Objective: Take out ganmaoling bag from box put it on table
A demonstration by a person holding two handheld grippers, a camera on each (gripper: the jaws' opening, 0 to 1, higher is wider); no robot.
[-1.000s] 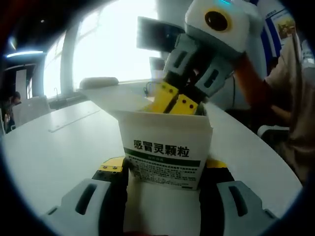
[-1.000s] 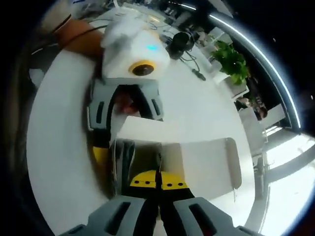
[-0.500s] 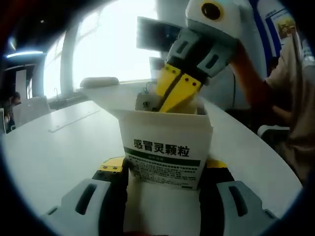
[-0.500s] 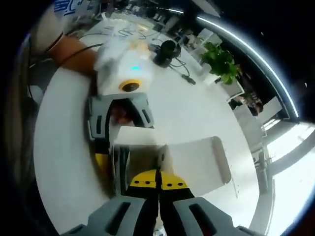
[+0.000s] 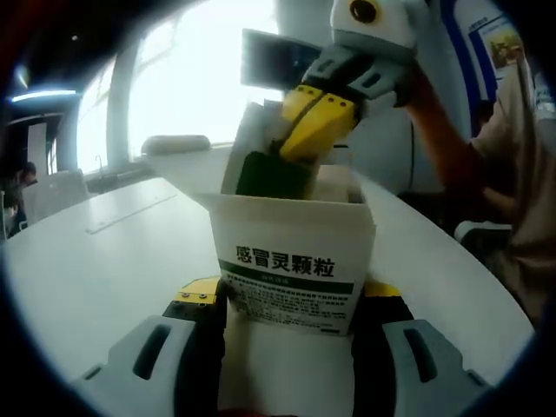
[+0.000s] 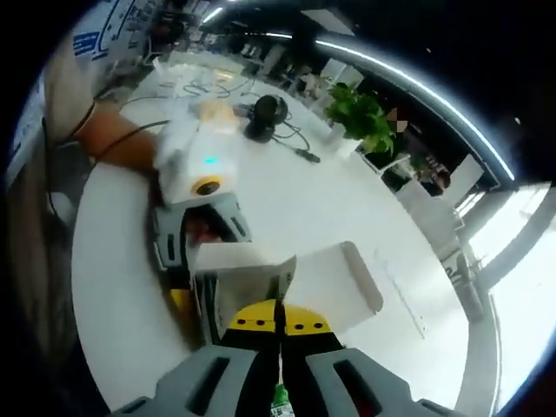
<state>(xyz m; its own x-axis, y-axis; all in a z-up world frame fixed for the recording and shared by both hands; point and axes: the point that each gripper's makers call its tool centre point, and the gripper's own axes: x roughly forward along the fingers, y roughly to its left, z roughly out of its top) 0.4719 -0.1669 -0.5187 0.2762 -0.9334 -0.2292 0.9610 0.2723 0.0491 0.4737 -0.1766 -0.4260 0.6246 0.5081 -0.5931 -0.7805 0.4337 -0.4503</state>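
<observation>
A white ganmaoling box (image 5: pixel 291 269) with green print stands upright on the table, and my left gripper (image 5: pixel 291 297) is shut on its sides. The top flap (image 6: pixel 339 278) hangs open. Above the opening, my right gripper (image 5: pixel 317 117) has its yellow fingertips shut on a dark green and white bag (image 5: pixel 265 169). The bag is partly out of the box, its lower end still inside. In the right gripper view my right gripper (image 6: pixel 279 318) looks down on the box (image 6: pixel 239 261), with the left gripper (image 6: pixel 195 230) behind it. A green sliver of the bag (image 6: pixel 278 400) shows between the jaws.
The white table (image 5: pixel 95 252) spreads out to the left of the box. Headphones (image 6: pixel 265 113) and a cable lie at its far side, near a potted plant (image 6: pixel 360 122). A person's arm (image 6: pixel 122 143) holds the left gripper. A chair back (image 5: pixel 174 143) stands beyond the table.
My right gripper has risen out of the box, drawing the green bag up through the opening. The left gripper and the box have stayed still.
</observation>
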